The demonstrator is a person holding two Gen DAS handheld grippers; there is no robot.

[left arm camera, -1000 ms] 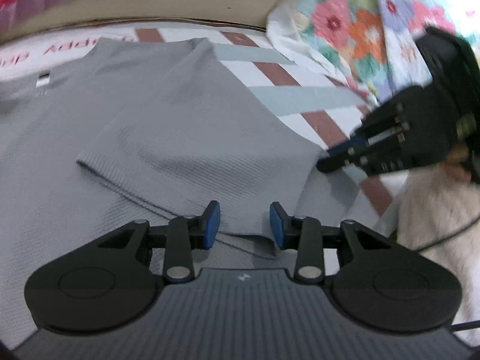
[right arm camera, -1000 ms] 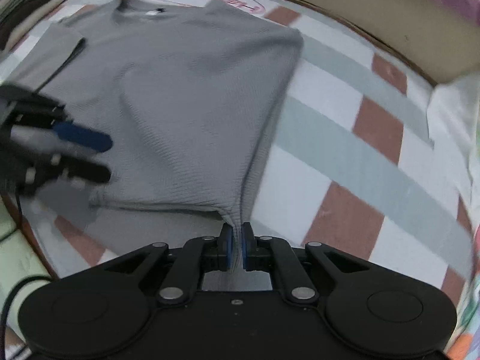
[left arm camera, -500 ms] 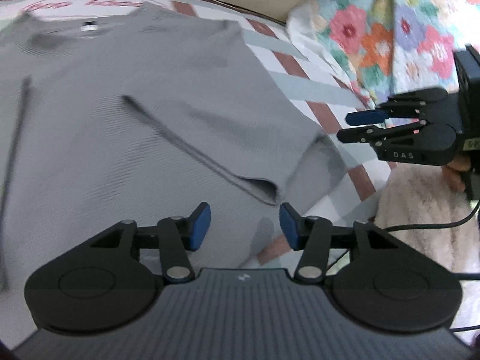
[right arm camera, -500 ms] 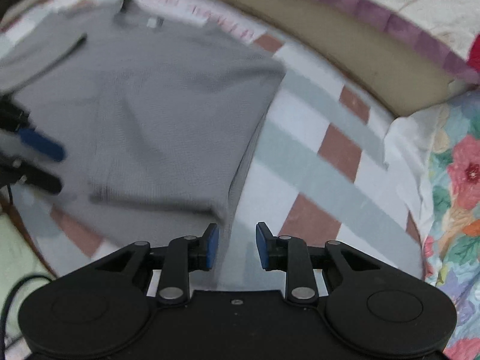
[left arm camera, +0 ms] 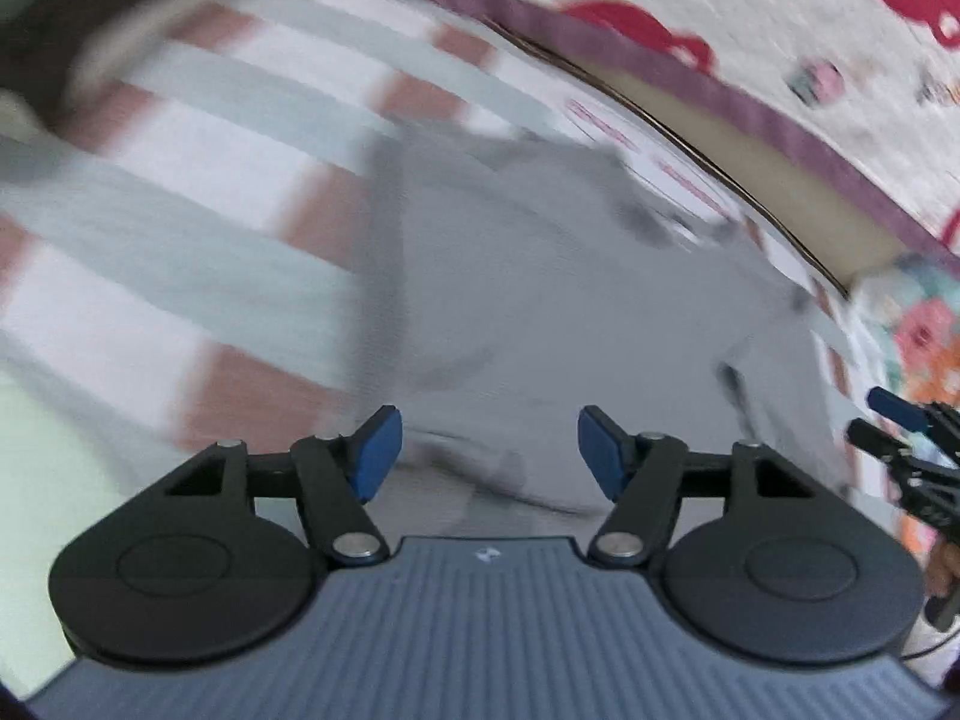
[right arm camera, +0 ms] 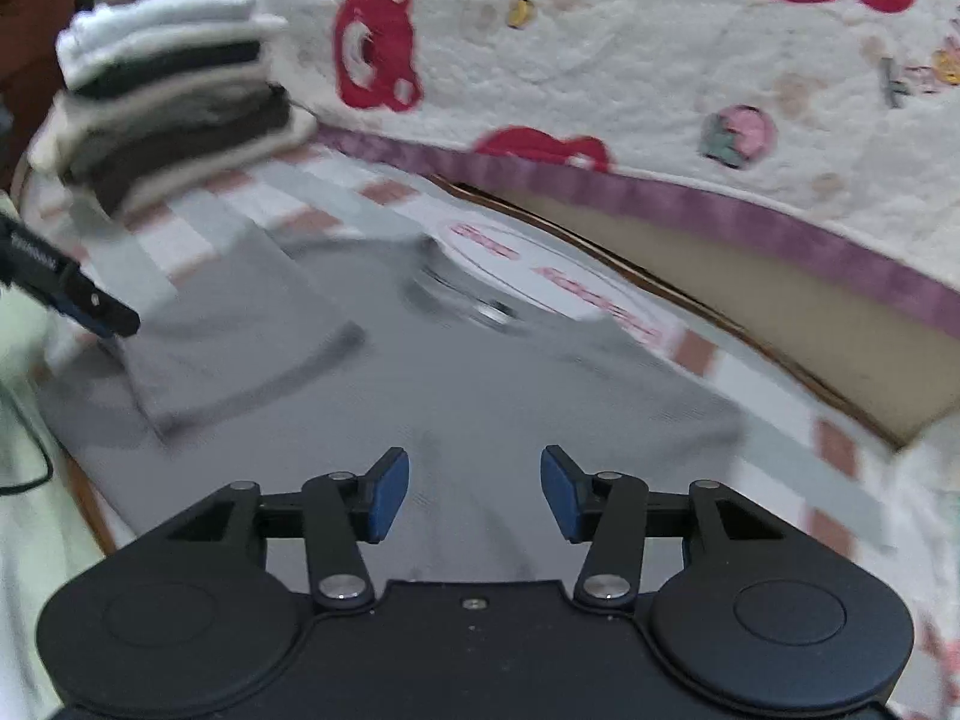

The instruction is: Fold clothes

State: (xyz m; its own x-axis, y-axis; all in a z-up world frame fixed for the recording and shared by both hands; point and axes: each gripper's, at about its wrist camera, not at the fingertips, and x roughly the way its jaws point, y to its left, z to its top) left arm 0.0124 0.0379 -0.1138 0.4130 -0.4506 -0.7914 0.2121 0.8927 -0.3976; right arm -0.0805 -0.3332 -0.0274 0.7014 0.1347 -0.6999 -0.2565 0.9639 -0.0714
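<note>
Left wrist view was pretty smeared, but the left hand-held gripper (left arm camera: 489, 450) had its blue pads well apart with nothing between them, and they'd just been spreading wider. Below and ahead of it the grey shirt (left arm camera: 540, 300) lay flat on the bed (left arm camera: 180, 228), on the checked sheet with its white, grey-green and brick-red blocks. The shirt's long axis ran from the near edge of the bed toward the far edge, collar end pointing at the purple-trimmed quilt (left arm camera: 750, 30) along the back. The right hand-held gripper (left arm camera: 870, 420) poked in at the right edge of the frame, apart from the shirt's side edge as far as I could tell.

Right wrist view: the right one (right arm camera: 474, 492) was also spread wide and holding nothing, its jaws having just been opening too, hanging over the lower part of the shirt (right arm camera: 480, 408). Neckline (right arm camera: 468, 306) sat at the far end near the bed's back edge, hem toward the camera. One sleeve (right arm camera: 240, 324) was folded in over the body on the left. The left gripper's tip (right arm camera: 108, 315) showed at the left edge near that sleeve; couldn't tell if it touched. A stack of folded clothes (right arm camera: 174, 102) sat at the bed's far left corner.
</note>
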